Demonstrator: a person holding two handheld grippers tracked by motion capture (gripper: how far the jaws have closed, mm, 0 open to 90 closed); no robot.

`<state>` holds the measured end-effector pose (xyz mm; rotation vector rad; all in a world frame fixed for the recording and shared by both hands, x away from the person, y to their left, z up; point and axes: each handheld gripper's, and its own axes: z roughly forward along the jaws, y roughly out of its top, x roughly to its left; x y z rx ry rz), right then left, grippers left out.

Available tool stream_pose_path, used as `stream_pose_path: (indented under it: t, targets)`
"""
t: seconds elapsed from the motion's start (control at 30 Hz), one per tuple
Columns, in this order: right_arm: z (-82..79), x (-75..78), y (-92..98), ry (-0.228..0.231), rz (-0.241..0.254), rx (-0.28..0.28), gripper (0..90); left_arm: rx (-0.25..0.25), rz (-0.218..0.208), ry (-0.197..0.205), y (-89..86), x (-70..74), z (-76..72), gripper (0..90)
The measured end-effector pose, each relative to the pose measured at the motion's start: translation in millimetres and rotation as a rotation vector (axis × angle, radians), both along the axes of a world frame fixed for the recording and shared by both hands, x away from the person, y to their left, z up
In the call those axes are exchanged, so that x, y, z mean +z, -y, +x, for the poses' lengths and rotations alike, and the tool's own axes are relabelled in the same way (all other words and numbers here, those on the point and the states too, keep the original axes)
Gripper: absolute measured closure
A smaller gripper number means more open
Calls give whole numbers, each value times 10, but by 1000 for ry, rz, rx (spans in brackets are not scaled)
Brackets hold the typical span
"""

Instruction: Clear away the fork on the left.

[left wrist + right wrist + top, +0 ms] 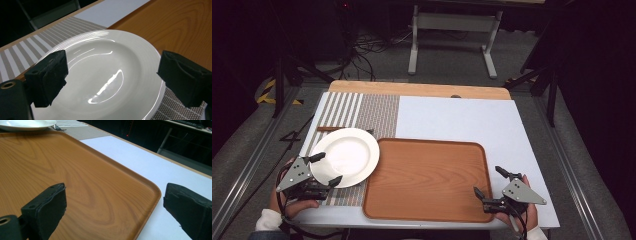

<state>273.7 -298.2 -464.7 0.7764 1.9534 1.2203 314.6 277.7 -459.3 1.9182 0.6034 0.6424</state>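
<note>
From above, the white plate (345, 156) lies on a striped placemat (362, 112) beside the wooden tray (427, 180). The left gripper (110, 80) spreads released fingers over the plate. The right gripper (120, 212), released, straddles the tray's corner.

White plate (346, 155), striped grey-and-white placemat (362, 111), wood-grain brown tray (427, 180), pale blue tabletop (457, 117).

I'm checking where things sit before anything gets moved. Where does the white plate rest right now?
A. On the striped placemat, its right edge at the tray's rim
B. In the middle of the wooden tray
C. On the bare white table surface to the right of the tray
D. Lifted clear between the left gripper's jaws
A: the white plate lies on the striped placemat, its edge meeting the wooden tray rim; the left gripper stands open around its near edge.
</note>
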Motion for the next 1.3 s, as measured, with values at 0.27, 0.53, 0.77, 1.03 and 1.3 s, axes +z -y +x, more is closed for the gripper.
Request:
stream_pose_path:
  t: [0.27,0.53,0.77,1.03,1.3]
  targets:
    - [8,18,-36,12,9,13,54,-13,-8,-3,-84,3,-50,149]
    - [20,7,-59,7,-6,24,54,28,-42,-29,-155,52,42,134]
    - [23,9,-39,-1,12,24,56,36,-25,-50,-361,264,304,146]
    - [38,-17,-83,-22,-5,39,57,51,65,-87,-494,518,789,137]
    - [41,-19,-80,-29,1,43,58,63,138,-191,-558,587,1400,136]
